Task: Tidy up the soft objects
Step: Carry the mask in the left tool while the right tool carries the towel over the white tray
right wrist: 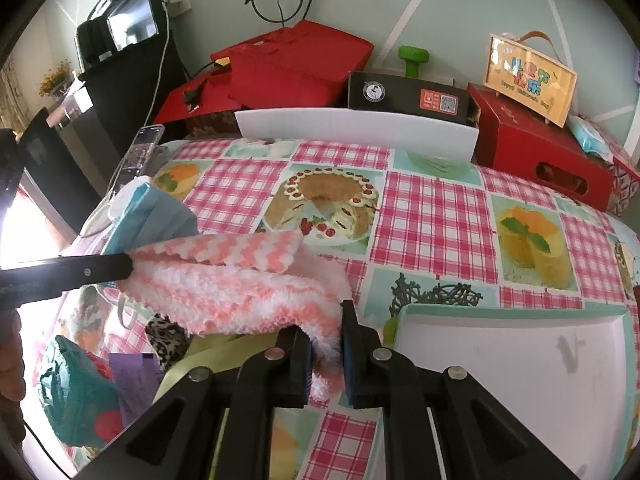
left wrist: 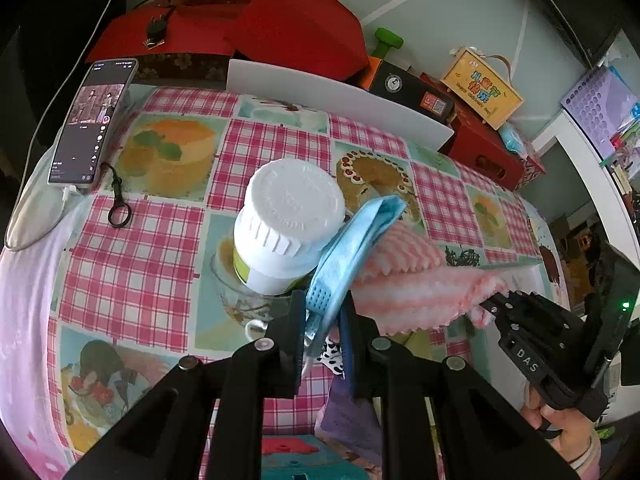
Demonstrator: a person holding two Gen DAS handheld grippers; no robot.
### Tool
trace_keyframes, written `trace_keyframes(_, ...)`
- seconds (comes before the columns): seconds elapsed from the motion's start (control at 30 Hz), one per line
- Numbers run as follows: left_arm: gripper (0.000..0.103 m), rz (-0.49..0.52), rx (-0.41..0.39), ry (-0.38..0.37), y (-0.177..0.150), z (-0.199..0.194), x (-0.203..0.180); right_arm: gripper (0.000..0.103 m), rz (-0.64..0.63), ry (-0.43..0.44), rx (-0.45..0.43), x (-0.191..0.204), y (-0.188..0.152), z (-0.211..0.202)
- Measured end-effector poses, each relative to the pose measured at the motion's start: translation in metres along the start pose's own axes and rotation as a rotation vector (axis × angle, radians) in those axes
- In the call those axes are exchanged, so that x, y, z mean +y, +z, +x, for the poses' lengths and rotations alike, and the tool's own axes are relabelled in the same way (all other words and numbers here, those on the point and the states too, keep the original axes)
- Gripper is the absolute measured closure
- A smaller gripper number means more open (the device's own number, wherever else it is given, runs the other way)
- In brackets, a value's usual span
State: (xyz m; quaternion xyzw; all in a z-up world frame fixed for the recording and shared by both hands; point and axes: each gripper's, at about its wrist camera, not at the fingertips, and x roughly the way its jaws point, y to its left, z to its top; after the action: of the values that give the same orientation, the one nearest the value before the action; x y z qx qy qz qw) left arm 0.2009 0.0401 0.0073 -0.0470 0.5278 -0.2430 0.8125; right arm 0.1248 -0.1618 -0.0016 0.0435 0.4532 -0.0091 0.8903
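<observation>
Table (right wrist: pixel 432 216) under a pink-checked cloth printed with cake panels. Lying on it: a phone (left wrist: pixel 94 120) at 10 o'clock in the left wrist view, a black clip ring (left wrist: pixel 119 210) just beside it toward 4 o'clock; a white-capped bottle (left wrist: pixel 286 224) at centre; a white board (right wrist: pixel 356 130) upright along the far edge at 12 o'clock; a white tray (right wrist: pixel 512 364) at 4 o'clock in the right wrist view; a teal pouch (right wrist: pixel 74 392) at 8 o'clock.
</observation>
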Motion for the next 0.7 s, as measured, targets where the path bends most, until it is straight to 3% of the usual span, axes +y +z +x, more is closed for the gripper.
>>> trace_keyframes(0.47, 0.083, 0.019, -0.009, 0.001, 0.002, 0.002, -0.004, 0.09, 0.028, -0.013, 0.028, -0.01, -0.003, 0.008)
trace_keyframes(0.7, 0.095, 0.026, -0.029, 0.034, -0.002, 0.002, -0.004, 0.09, 0.043, -0.005, 0.012, -0.009, -0.003, 0.002)
